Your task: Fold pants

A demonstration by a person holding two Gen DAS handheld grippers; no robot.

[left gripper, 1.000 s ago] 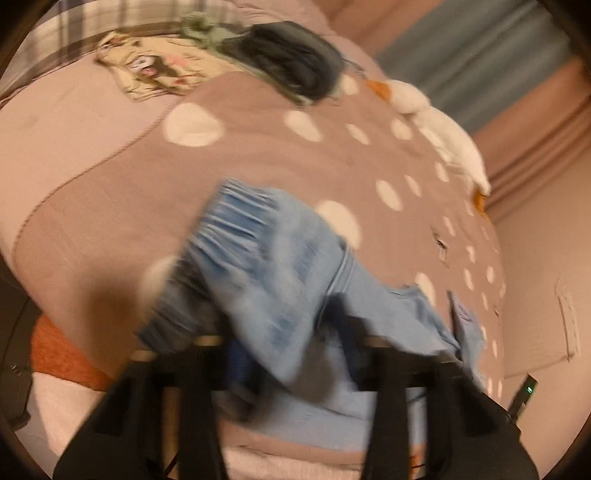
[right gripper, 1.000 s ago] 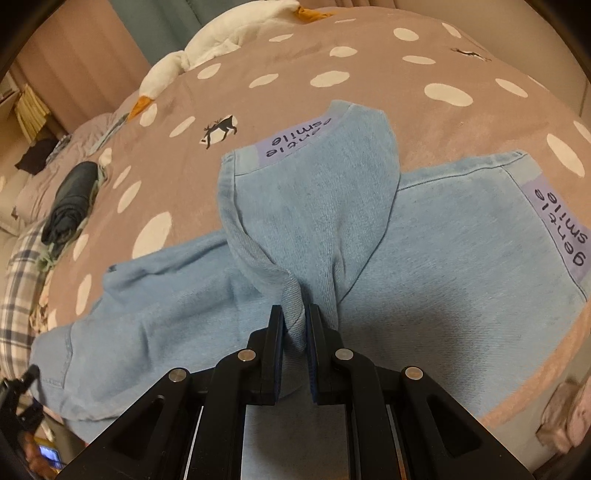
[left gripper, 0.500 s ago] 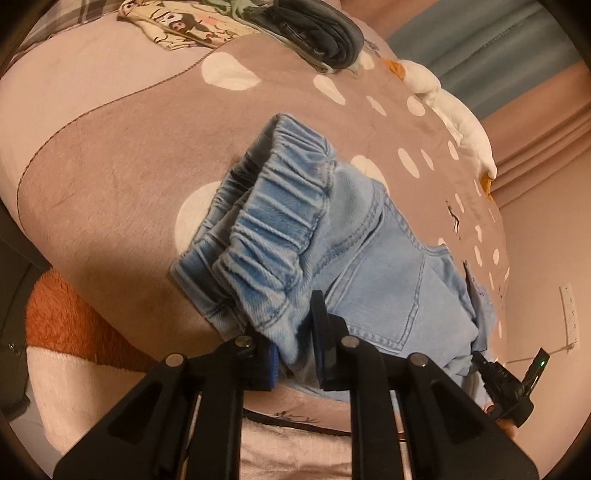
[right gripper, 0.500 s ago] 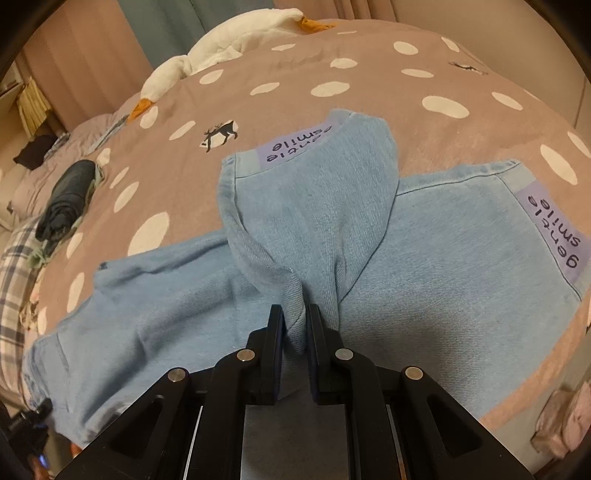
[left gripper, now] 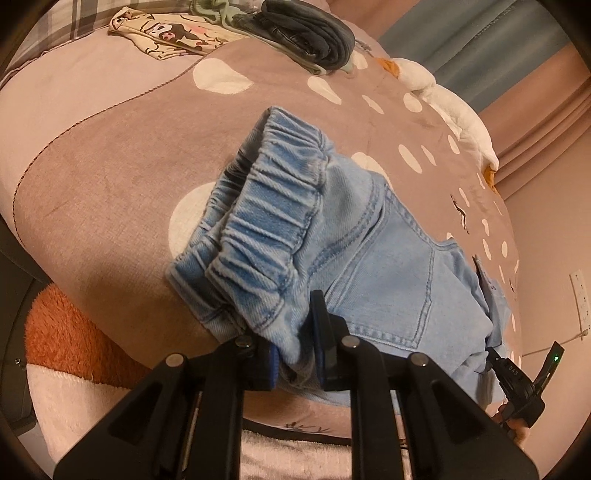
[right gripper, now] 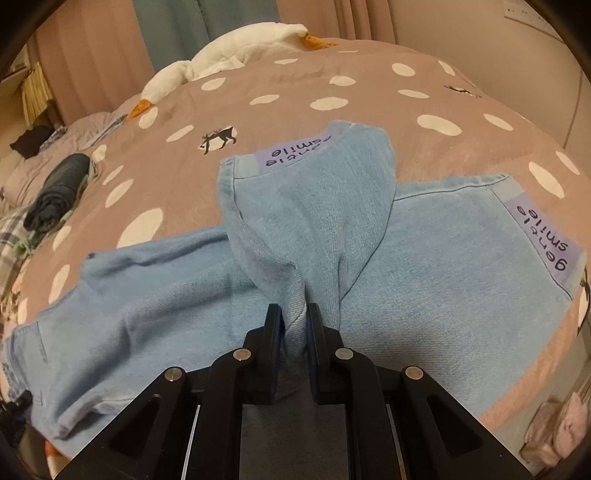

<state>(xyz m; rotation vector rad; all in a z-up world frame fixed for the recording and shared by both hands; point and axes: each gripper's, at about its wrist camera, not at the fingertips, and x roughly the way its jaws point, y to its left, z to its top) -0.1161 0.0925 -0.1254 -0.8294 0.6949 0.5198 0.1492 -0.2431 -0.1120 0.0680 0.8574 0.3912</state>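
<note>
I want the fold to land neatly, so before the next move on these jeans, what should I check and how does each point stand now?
1. Left gripper shut on the jeans at the elastic waistband: ok.
2. Right gripper shut on a pinch of one leg: ok.
3. Leg cuffs aligned: not ok; the held leg's cuff lies away from the other cuff.
4. Fabric flat on the dotted blanket: not ok; waistband bunched.
5. Dark clothes clear of the jeans: ok.
</note>
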